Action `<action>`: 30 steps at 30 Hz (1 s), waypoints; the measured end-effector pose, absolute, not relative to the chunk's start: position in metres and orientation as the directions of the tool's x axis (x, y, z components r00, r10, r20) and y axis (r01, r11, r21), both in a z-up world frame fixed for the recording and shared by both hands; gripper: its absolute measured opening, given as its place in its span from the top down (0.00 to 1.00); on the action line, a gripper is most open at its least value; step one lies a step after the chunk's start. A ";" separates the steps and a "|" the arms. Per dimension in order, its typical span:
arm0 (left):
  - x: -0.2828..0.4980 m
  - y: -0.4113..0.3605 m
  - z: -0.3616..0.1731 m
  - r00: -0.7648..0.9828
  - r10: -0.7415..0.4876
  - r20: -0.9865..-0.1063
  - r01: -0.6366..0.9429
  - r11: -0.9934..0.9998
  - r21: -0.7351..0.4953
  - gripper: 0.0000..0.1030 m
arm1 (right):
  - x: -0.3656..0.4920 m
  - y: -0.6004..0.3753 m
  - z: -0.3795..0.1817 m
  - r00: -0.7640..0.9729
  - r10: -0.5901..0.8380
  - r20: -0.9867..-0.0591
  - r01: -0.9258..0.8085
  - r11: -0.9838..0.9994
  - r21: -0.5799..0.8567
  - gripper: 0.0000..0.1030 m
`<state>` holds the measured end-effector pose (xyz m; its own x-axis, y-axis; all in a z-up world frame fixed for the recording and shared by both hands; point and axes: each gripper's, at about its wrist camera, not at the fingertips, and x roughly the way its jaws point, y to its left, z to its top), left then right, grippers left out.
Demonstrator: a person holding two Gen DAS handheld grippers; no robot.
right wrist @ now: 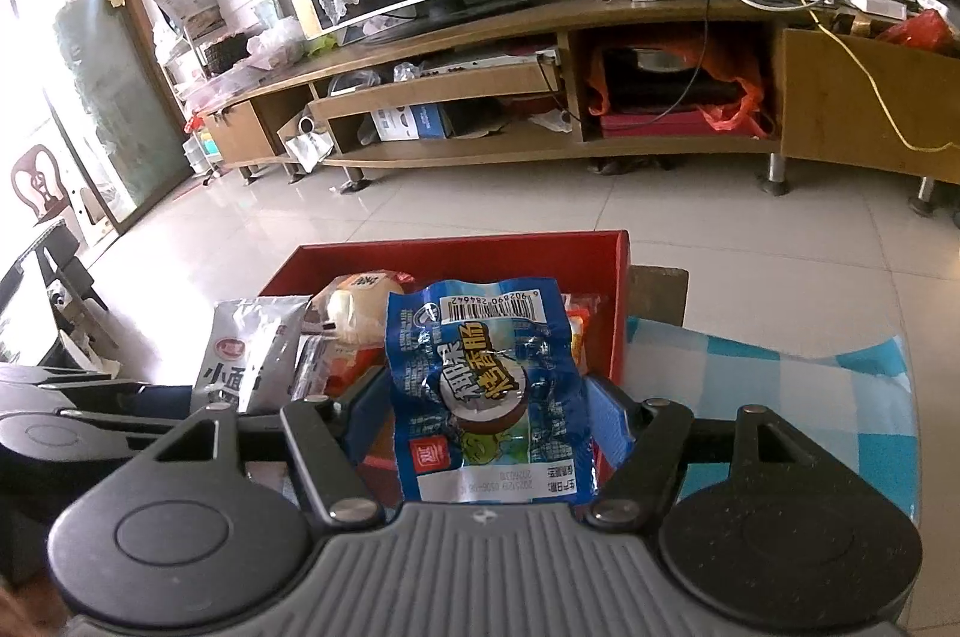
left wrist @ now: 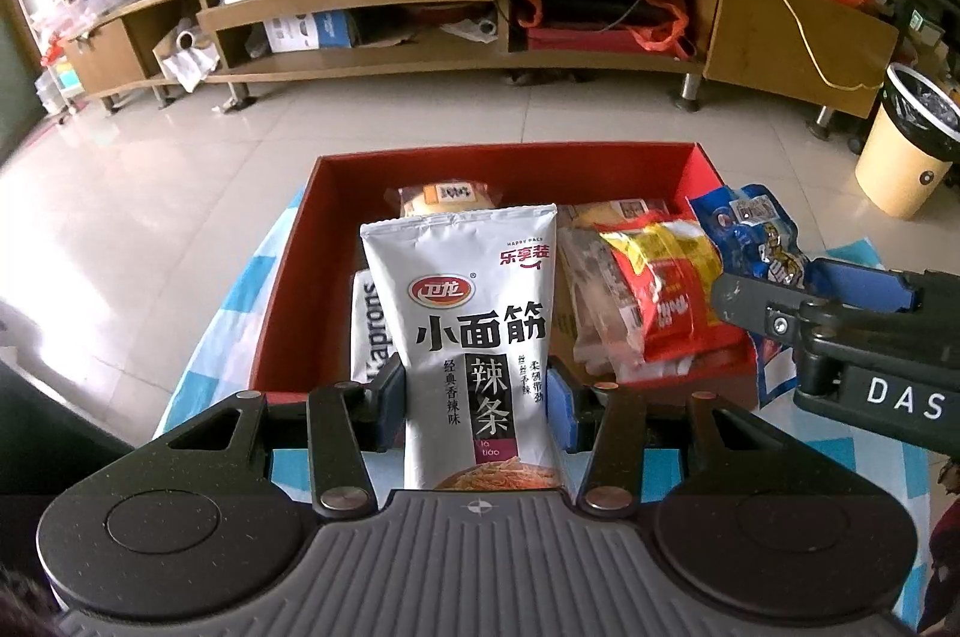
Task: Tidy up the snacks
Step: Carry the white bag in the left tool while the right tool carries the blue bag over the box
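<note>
L fingers (left wrist: 396, 409) clamp white pouch (left wrist: 474, 337), above red box (left wrist: 282, 289)

The box (left wrist: 288, 277) is set on the cloth-covered table (left wrist: 228, 313). Several packets (left wrist: 654, 277) are piled in the box toward its right wall. Behind the box, a TV cabinet (left wrist: 420, 0) is placed across the floor.

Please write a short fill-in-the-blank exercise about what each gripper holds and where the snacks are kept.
1. The left gripper is shut on a ____ packet printed with black characters.
2. The right gripper is shut on a ____ packet bearing a barcode.
3. The other snacks lie in a ____ box.
4. The box stands on a blue-and-white ____ cloth.

Missing words: white; blue; red; checked
</note>
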<state>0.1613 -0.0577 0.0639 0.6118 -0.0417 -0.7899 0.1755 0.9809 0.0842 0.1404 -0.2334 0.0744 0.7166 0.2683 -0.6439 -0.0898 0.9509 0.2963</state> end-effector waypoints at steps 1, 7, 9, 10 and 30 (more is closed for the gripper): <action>0.163 -0.058 0.064 0.615 -0.039 -0.788 0.173 0.981 0.087 0.47 | 0.143 -0.233 0.074 0.717 0.268 -0.644 -0.090 0.951 0.296 0.34; 0.175 -0.057 0.064 0.625 -0.019 -0.780 0.157 0.982 0.102 0.47 | 0.154 -0.233 0.073 0.717 0.272 -0.642 -0.094 0.950 0.298 0.34; 0.179 -0.057 0.064 0.628 -0.012 -0.778 0.151 0.983 0.107 0.47 | 0.158 -0.233 0.072 0.717 0.272 -0.641 -0.092 0.949 0.300 0.34; 0.181 -0.058 0.064 0.629 -0.010 -0.778 0.150 0.983 0.109 0.47 | 0.160 -0.234 0.072 0.717 0.272 -0.641 -0.090 0.949 0.302 0.34; 0.210 -0.059 0.063 0.634 -0.008 -0.773 0.135 0.986 0.101 0.47 | 0.186 -0.234 0.064 0.712 0.271 -0.648 -0.078 0.947 0.311 0.34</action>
<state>0.2103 -0.0594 0.0635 0.6338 -0.0077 -0.7735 0.1353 0.9856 0.1011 0.1862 -0.2337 0.0640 0.7122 0.2711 -0.6475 -0.0779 0.9472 0.3110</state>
